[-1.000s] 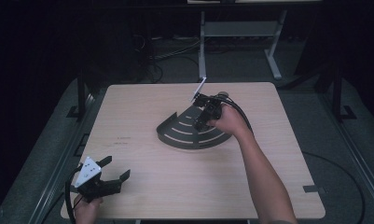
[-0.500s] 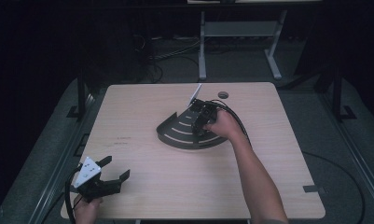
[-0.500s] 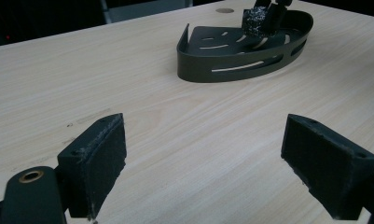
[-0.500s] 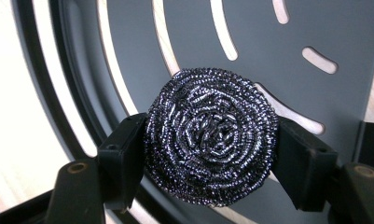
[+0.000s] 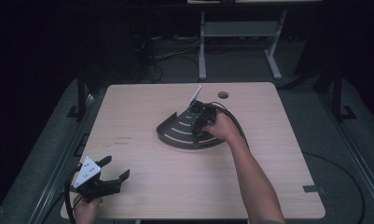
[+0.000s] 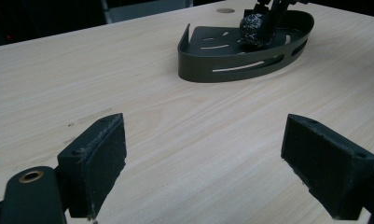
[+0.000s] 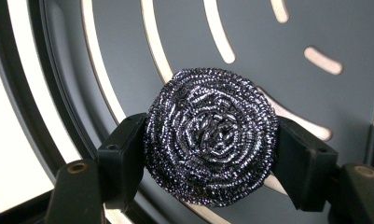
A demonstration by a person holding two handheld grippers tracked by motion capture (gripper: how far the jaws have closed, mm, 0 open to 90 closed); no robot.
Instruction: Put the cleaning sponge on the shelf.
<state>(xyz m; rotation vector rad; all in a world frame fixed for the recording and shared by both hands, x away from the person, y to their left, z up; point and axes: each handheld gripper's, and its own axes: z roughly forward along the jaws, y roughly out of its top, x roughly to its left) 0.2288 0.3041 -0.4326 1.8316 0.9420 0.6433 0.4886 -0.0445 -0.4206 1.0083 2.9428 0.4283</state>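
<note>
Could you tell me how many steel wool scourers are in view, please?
1. The steel wool scourer is clamped in the right gripper, over the dark slotted corner tray on the table. None seems hidden.

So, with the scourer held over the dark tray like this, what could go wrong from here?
1. The right gripper is shut on the steel scourer, which is springy, so it may bounce or roll on release and miss its spot.
2. The slotted tray lies loose on the table; pressing down could shift it.
3. Wire strands might snag on the jaw pads.
</note>
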